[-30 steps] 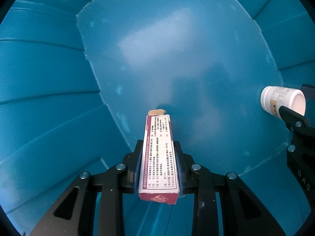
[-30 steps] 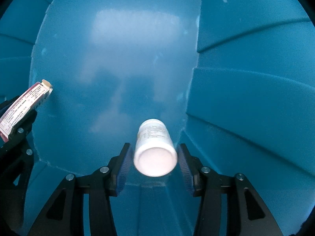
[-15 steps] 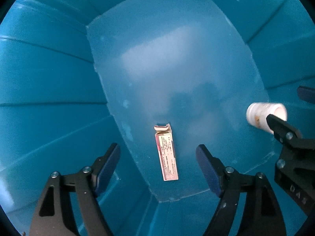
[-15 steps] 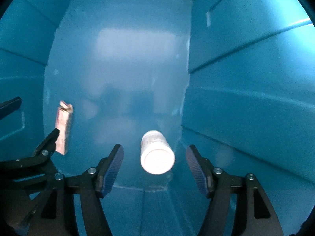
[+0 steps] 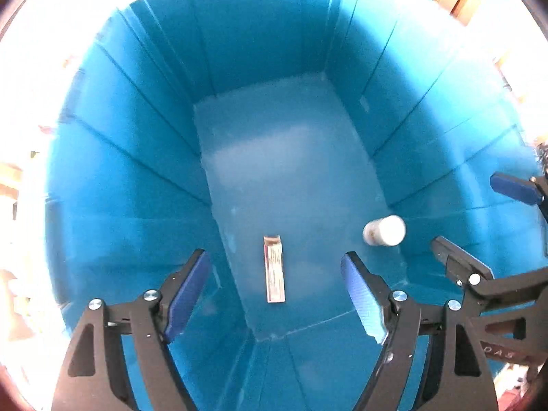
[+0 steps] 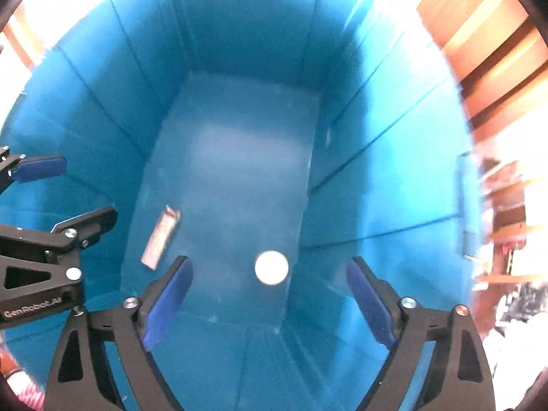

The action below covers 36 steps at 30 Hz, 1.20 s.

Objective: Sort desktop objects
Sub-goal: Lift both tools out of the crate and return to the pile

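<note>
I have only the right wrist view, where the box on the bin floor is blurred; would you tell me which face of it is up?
Observer: In the left wrist view the box lies flat, printed white face up, a dark red strip along one long edge.
Operator: Is its far end closed?
Observer: No, the flap there looks open.
Operator: And the white bottle, just a disc to me?
Observer: It stands upright, and a label shows on its side.
</note>
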Each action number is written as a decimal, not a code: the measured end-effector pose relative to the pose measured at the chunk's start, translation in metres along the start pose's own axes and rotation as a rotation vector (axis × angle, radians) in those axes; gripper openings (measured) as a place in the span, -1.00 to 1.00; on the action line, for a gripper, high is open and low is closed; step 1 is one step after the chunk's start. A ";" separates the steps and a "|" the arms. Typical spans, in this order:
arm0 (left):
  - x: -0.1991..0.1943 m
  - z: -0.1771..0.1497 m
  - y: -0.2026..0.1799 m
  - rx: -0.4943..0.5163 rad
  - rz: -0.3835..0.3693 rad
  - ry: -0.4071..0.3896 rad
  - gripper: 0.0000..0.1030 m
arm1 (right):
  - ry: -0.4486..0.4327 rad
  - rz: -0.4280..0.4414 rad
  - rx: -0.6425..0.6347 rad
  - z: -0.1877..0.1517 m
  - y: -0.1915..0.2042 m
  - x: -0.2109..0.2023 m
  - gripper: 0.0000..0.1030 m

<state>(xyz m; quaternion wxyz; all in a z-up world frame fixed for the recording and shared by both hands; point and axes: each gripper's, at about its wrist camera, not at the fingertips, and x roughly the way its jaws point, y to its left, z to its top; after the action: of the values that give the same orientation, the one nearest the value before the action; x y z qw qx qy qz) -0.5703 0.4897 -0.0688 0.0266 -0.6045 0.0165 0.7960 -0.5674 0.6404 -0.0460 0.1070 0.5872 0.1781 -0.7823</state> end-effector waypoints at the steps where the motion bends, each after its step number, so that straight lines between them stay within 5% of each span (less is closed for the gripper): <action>1: -0.014 -0.008 0.001 0.009 -0.005 -0.048 0.53 | -0.039 0.010 -0.002 -0.004 0.005 -0.009 0.97; 7: -0.103 -0.055 0.017 0.020 -0.022 -0.318 0.53 | -0.261 -0.002 -0.015 -0.031 0.025 -0.076 0.99; 14: -0.165 -0.119 0.065 -0.056 0.080 -0.566 0.57 | -0.471 0.034 -0.001 -0.052 0.068 -0.140 1.00; 20: -0.170 -0.168 0.140 -0.151 0.049 -0.563 0.58 | -0.551 0.077 -0.057 -0.059 0.149 -0.160 1.00; 31: -0.150 -0.294 0.321 -0.257 0.158 -0.559 0.58 | -0.587 0.173 -0.078 -0.061 0.330 -0.163 1.00; 36: -0.130 -0.346 0.409 -0.310 0.211 -0.492 0.58 | -0.538 0.232 -0.058 -0.055 0.409 -0.143 1.00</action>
<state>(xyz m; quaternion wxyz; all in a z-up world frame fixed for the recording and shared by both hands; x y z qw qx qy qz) -0.2279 0.0583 -0.0386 -0.1457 -0.3855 -0.0495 0.9098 -0.3240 0.2833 0.0147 0.2558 0.3718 0.0975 -0.8870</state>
